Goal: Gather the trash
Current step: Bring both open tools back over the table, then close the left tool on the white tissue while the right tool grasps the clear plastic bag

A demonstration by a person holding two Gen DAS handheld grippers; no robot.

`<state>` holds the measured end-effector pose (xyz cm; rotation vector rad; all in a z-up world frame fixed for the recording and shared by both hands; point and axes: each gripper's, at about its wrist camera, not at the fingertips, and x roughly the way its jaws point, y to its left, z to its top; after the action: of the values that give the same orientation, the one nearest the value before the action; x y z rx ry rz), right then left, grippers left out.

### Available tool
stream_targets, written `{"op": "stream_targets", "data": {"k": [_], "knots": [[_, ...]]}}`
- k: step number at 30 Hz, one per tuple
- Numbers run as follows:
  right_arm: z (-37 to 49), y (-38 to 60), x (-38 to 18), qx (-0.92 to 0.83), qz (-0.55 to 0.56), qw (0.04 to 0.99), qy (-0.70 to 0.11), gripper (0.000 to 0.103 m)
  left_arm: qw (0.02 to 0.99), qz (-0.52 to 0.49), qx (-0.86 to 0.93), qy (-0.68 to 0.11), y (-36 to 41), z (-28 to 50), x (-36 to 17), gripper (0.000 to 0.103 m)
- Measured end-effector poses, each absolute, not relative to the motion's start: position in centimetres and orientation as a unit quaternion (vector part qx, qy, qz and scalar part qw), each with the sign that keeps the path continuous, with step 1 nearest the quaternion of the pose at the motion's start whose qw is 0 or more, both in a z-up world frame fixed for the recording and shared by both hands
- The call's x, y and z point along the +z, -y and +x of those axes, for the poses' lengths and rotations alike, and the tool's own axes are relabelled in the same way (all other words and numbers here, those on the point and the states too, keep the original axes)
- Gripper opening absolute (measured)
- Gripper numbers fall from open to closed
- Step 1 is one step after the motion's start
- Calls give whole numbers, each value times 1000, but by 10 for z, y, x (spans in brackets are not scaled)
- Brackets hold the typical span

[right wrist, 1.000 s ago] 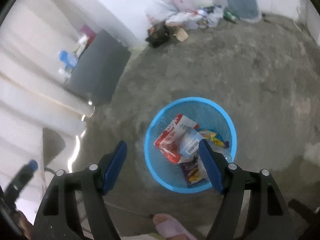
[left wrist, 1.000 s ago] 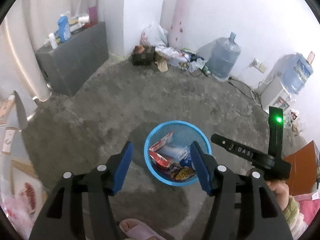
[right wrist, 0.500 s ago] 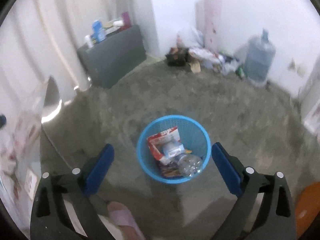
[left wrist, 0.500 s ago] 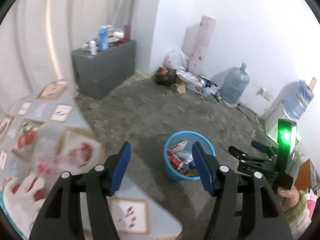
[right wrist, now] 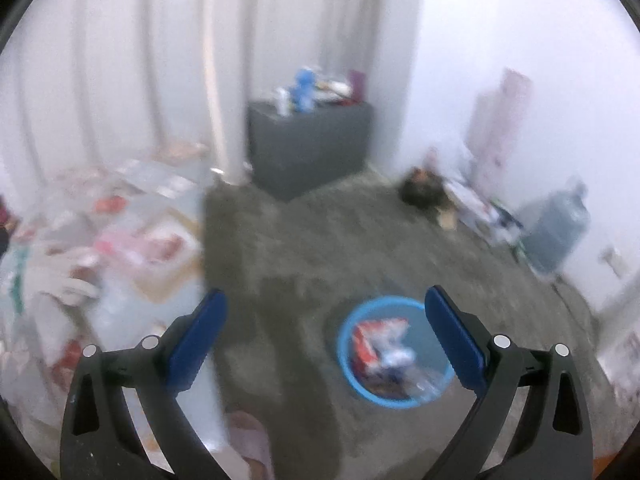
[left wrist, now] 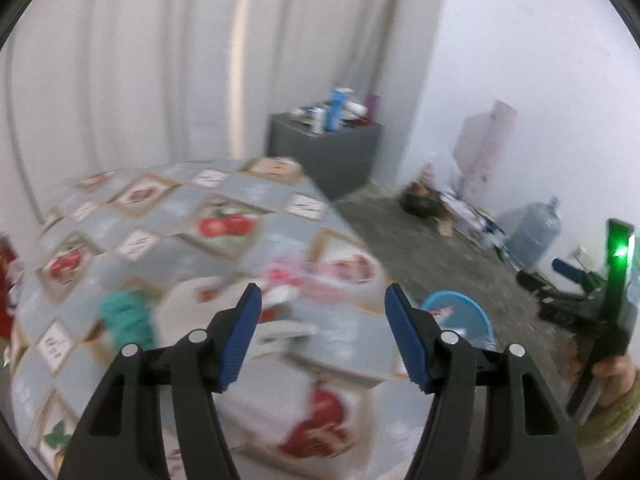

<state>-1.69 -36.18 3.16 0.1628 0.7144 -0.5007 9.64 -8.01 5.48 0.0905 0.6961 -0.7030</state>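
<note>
Left wrist cam: left gripper (left wrist: 322, 334) spread, empty, over table (left wrist: 168, 232) w/ blurred trash. Blue bin (right wrist: 394, 350) on floor at 5 o'clock. Right gripper (right wrist: 324, 338) spread wide, nothing between pads.

Pale curtains (left wrist: 140, 60) are hanging in long folds down the far side, meeting a white wall (left wrist: 520, 40) at the corner. A dark grey cabinet (right wrist: 308, 144) is standing against that corner on the rough grey concrete floor (right wrist: 340, 240), its top crowded with blurred bottles. A table in a fruit-print cloth (left wrist: 180, 232) is filling the left, and a large water jug (right wrist: 556, 232) is sitting by the wall.
</note>
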Motion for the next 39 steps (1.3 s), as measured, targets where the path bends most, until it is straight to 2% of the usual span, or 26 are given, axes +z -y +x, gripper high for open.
{"op": "stream_targets", "data": {"k": [8, 16, 24, 32, 39], "knots": [[24, 315, 48, -147, 74, 935, -312, 95, 897, 24, -307, -317, 6, 109, 43, 62], [72, 284, 31, -90, 61, 935, -336, 94, 889, 3, -343, -303, -10, 123, 32, 62], [111, 277, 2, -56, 88, 918, -382, 78, 873, 3, -375, -311, 2, 157, 16, 60], [139, 289, -34, -52, 108, 896, -427, 68, 865, 35, -368, -340, 27, 193, -8, 56], [151, 294, -53, -50, 115, 887, -444, 58, 856, 49, -362, -365, 34, 208, -27, 44]]}}
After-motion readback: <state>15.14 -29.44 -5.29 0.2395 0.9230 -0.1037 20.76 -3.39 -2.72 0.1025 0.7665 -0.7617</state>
